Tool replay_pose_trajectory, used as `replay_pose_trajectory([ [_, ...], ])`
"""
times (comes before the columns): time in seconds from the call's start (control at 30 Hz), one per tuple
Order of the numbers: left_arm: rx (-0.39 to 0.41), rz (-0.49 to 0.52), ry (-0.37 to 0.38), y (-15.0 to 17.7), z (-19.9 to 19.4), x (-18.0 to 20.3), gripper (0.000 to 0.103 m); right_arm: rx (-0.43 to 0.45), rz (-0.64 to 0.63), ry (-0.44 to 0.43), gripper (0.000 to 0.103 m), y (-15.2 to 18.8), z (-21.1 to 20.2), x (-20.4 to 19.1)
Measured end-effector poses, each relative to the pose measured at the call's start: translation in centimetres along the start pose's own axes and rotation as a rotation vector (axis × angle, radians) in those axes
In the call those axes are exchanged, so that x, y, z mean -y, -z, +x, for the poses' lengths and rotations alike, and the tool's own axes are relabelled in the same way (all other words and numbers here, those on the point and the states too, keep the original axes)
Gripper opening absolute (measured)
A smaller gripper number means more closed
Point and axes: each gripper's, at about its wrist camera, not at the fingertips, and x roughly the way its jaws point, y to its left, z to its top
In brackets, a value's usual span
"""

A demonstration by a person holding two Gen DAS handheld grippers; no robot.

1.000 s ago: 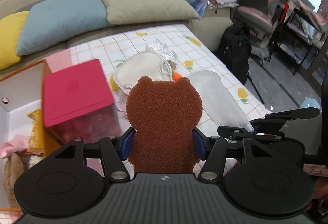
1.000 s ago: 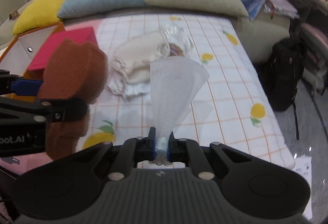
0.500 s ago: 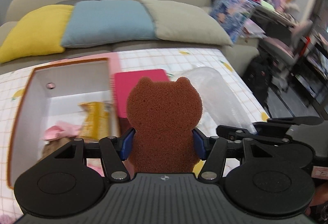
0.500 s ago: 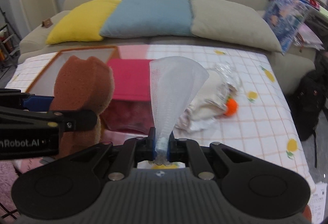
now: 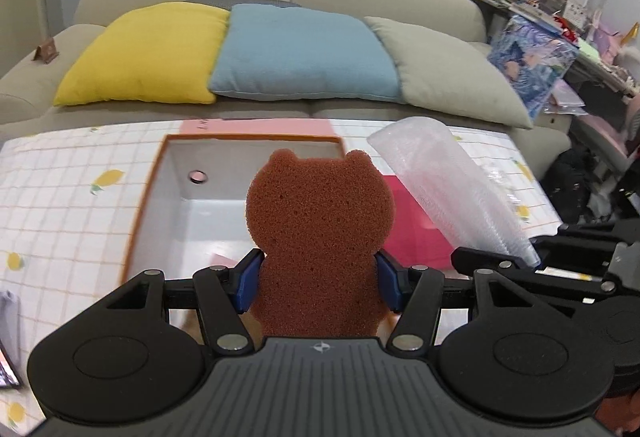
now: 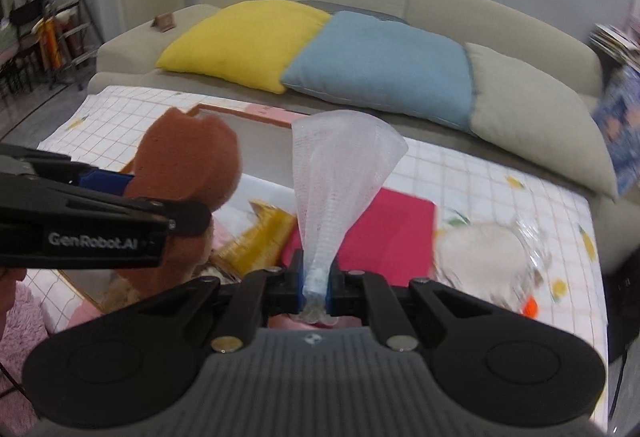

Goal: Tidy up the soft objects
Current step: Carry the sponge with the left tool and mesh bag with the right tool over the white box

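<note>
as seen from the left wrist, the bear sponge (image 5: 320, 237) is pinched upright at its waist by the left gripper (image 5: 318, 283), and the open box (image 5: 156, 177) lies just ahead and below, long axis running away.

in the right wrist view, the right gripper (image 6: 316, 285) is pressed shut on the mesh pouch (image 6: 340, 173), box down-left; the left hand is judged nearer.
</note>
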Motion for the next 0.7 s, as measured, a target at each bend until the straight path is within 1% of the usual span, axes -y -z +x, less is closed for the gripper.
replay_pose_trajectory([
  [0.13,-0.020,0.011,-0.023,-0.8,1.6,-1.9,0.068,-0.021,-0.060,0.002,0.006,-2.2,2.7,-1.6],
  [0.23,-0.054,0.025,-0.035,-1.3,3.3,-3.0,0.067,-0.042,-0.104,0.002,0.005,-3.7,4.8,-2.6],
  [0.37,-0.099,0.044,-0.054,-1.6,5.9,-4.1,0.068,-0.102,-0.180,0.014,0.005,-5.2,8.5,-3.5],
  [0.57,-0.161,0.103,-0.072,-2.1,9.1,-4.4,0.068,-0.182,-0.278,0.044,0.005,-5.9,13.1,-4.3],
  [0.7,-0.191,0.132,-0.078,-2.3,10.9,-4.8,0.067,-0.206,-0.362,0.053,0.005,-6.0,15.1,-4.8],
])
